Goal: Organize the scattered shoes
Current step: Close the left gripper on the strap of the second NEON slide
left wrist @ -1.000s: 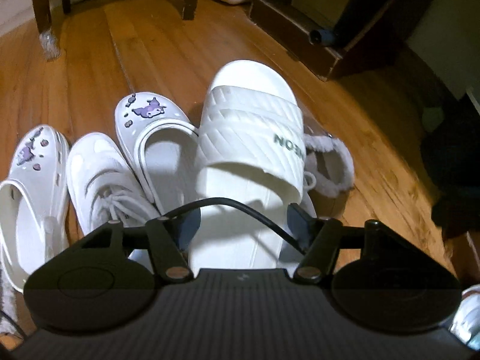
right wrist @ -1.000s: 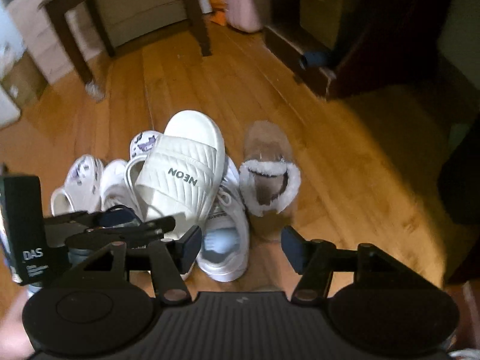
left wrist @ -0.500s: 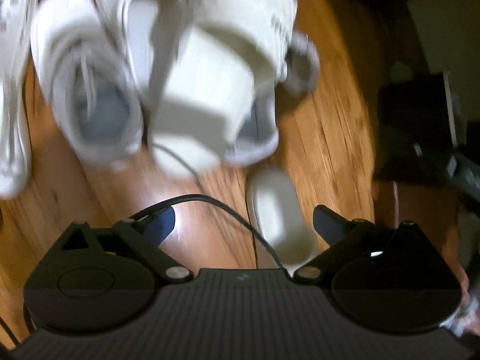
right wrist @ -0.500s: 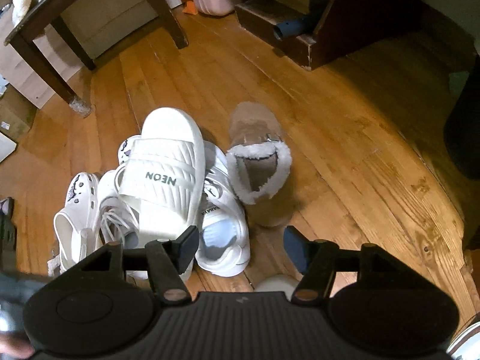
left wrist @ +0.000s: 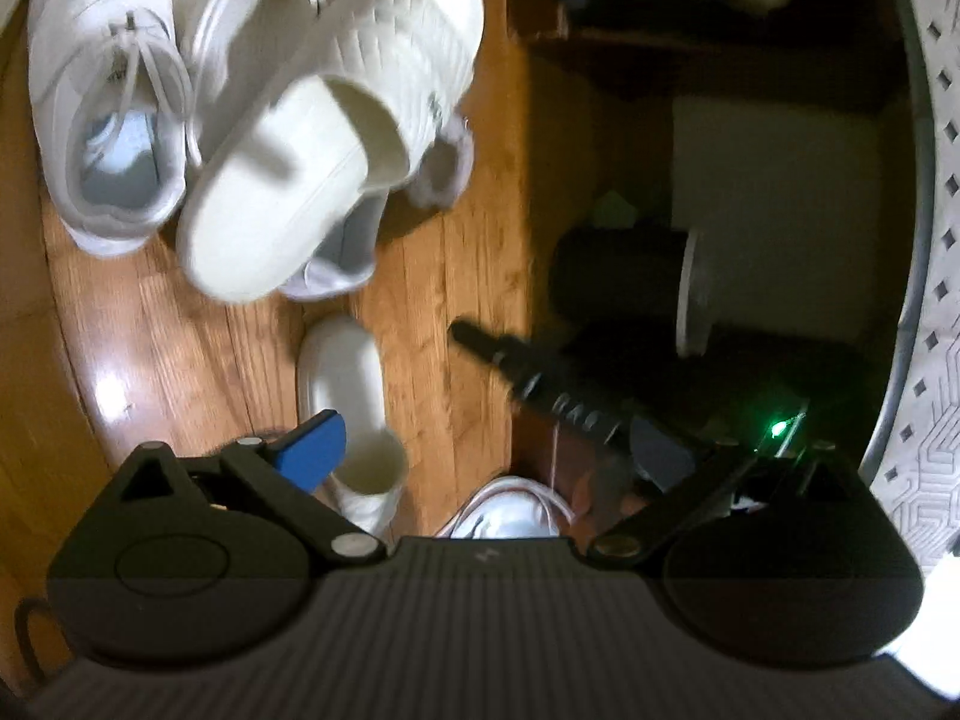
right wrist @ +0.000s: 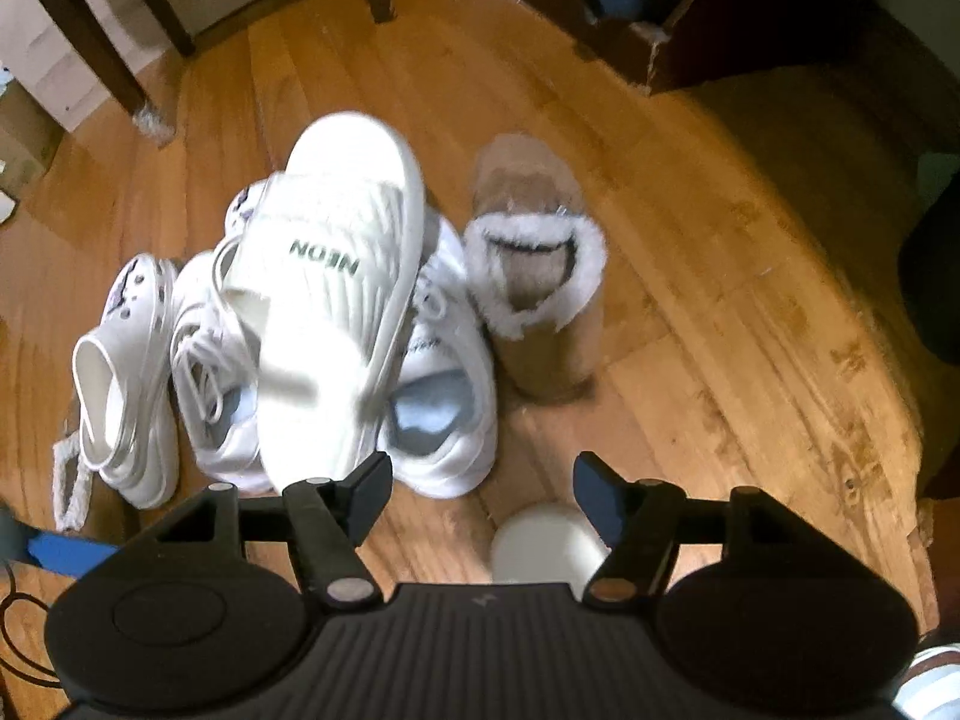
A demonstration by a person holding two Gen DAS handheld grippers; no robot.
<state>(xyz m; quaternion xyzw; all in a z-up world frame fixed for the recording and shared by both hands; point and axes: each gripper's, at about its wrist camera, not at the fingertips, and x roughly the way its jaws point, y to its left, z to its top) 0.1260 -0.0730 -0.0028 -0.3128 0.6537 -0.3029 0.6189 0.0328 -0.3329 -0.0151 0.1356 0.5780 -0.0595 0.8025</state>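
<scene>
A white NEON slide (right wrist: pixel 336 300) lies on top of a row of shoes on the wood floor: a white clog (right wrist: pixel 120 372), two white sneakers (right wrist: pixel 441 396) and a tan fur-lined slipper (right wrist: pixel 534 276). The slide also shows in the left wrist view (left wrist: pixel 324 138), next to a sneaker (left wrist: pixel 102 114). A second white slide (left wrist: pixel 345 414) lies alone on the floor just ahead of my left gripper (left wrist: pixel 480 450), which is open and empty. Its toe (right wrist: pixel 543 540) shows between the fingers of my right gripper (right wrist: pixel 480 492), also open and empty.
A dark wooden cabinet (right wrist: pixel 630 12) stands at the back right, table legs (right wrist: pixel 90 30) and cardboard boxes at the back left. In the left wrist view a dark cylindrical object (left wrist: pixel 624 276) and a black tool (left wrist: pixel 540 384) lie to the right, and a patterned mat (left wrist: pixel 936 240).
My left gripper let go of the NEON slide, opened wide and pulled back, swinging right. My right gripper moved closer to the shoes; the lone slide came into view.
</scene>
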